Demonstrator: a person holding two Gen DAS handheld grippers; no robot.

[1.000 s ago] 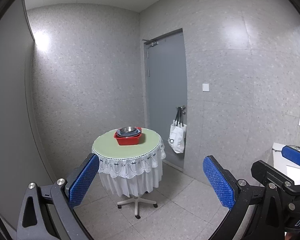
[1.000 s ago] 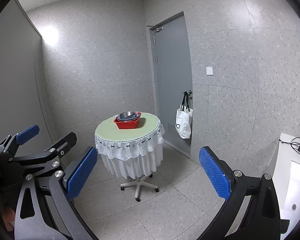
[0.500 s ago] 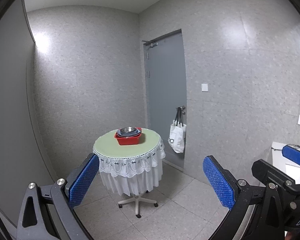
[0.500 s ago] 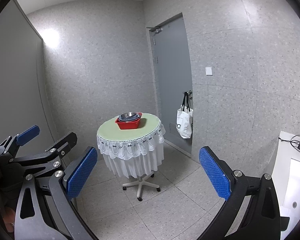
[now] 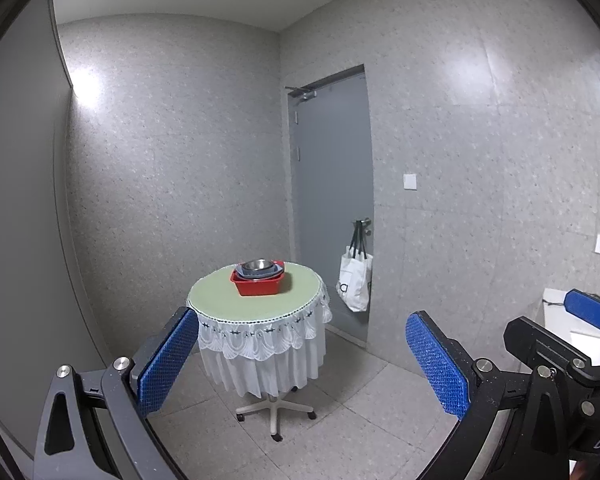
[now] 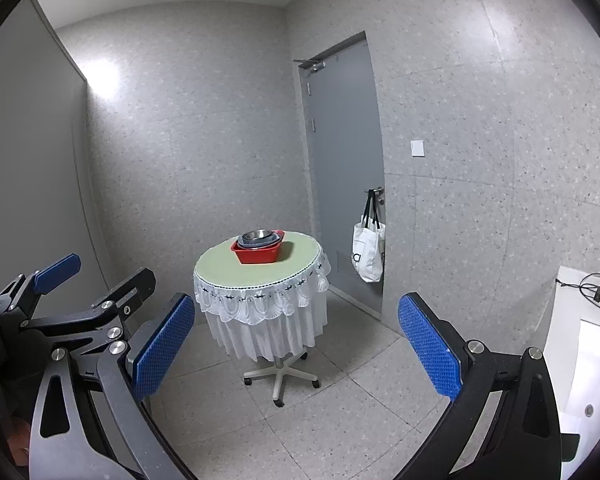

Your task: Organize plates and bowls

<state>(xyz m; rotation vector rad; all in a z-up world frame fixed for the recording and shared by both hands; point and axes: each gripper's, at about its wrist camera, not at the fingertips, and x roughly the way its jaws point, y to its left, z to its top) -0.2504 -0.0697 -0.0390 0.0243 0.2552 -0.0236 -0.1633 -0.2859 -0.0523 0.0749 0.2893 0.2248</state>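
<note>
A red square basin (image 5: 259,284) (image 6: 258,253) stands on a small round table (image 5: 220,300) (image 6: 220,266) with a green top and white lace skirt. Stacked in the basin are grey-blue dishes with a steel bowl (image 5: 257,266) (image 6: 256,235) on top. My left gripper (image 5: 300,354) is open and empty, far short of the table. My right gripper (image 6: 296,336) is open and empty too, also well back from the table. The left gripper's body shows at the left of the right wrist view (image 6: 80,304).
The table stands on a wheeled star base (image 5: 274,412) on a tiled floor. A grey door (image 5: 332,200) is behind it, with a white tote bag (image 5: 354,282) hanging from its handle. A white counter (image 6: 588,340) with cables is at the right.
Both views have drifted slightly; the table sits a touch further right in the frames. Both grippers stay open and empty.
</note>
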